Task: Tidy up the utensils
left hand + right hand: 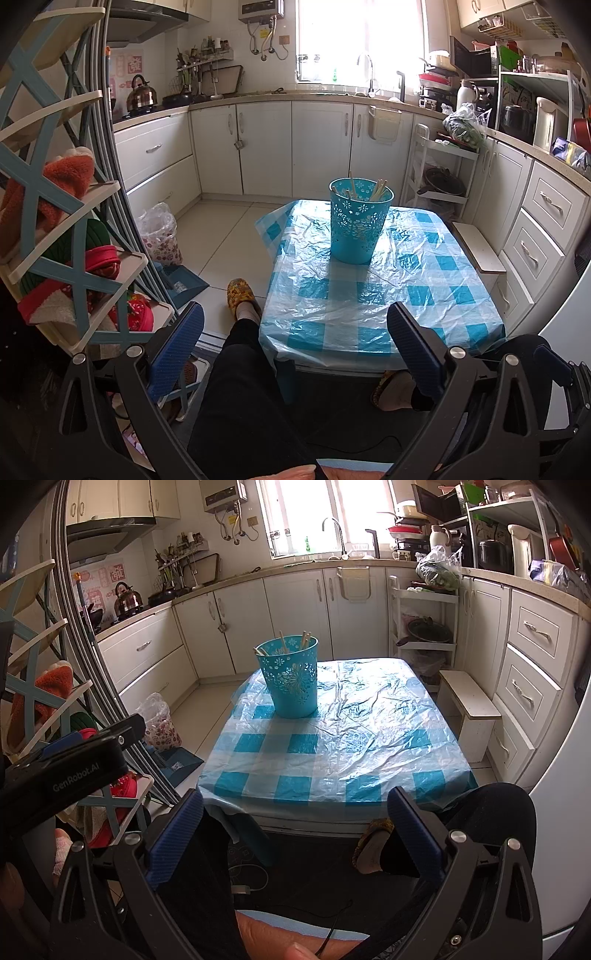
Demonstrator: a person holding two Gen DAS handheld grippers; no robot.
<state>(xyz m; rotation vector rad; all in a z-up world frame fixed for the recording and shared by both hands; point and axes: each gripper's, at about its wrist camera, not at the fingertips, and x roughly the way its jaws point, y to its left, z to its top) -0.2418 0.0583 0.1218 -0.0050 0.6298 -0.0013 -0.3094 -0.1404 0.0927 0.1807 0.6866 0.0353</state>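
Basket: the teal cut-out basket (357, 221) stands upright on the checked tablecloth (424, 280), toward its far edge
Utensils: chopsticks (378, 190) lean inside the basket, tips above its rim
Left gripper (295, 339): jaws spread wide, empty, well short of the basket
Right gripper (295, 819): likewise spread and empty
Risk: the basket looks light, so a sideways nudge could tip it; the slick plastic cloth may let it slide
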